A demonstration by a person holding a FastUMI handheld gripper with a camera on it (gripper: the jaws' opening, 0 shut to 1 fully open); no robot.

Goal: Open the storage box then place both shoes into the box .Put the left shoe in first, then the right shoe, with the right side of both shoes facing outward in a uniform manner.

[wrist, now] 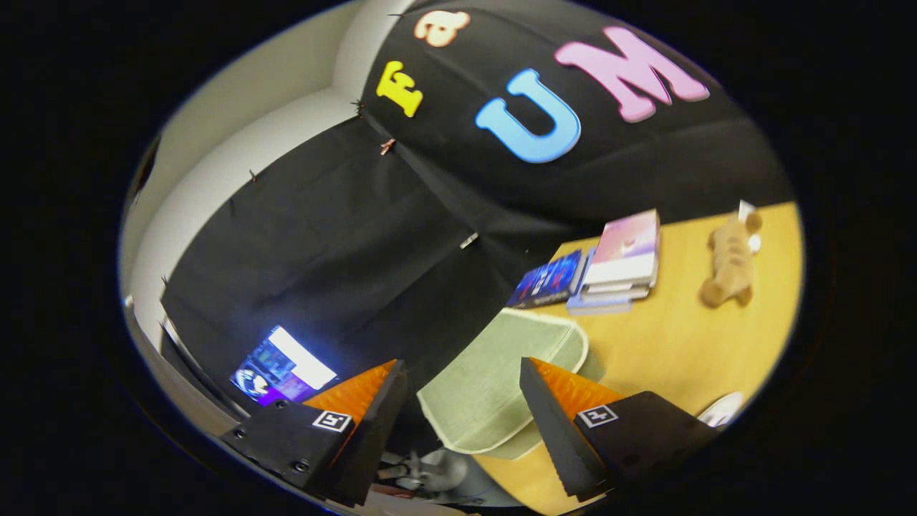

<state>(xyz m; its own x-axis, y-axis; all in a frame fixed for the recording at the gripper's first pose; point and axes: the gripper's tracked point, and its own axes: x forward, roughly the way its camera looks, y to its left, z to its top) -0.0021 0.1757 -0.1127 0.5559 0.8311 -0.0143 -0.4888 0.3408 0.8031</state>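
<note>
My gripper (462, 376) is open, its two fingers spread wide with nothing between them. It is tilted and raised above the wooden table (688, 344). Between and just beyond the fingertips lies a pale green mat (494, 380) at the table's edge. A sliver of something white (722, 408) shows beside the right finger; I cannot tell what it is. Low between the fingers sits a blurred grey and white object (430, 469), too unclear to name.
A stack of books (620, 261) and a dark blue book (548, 279) lie at the table's back by the black cloth wall. A brown plush toy (731, 261) lies to their right. A lit screen (283, 369) glows beyond the left finger.
</note>
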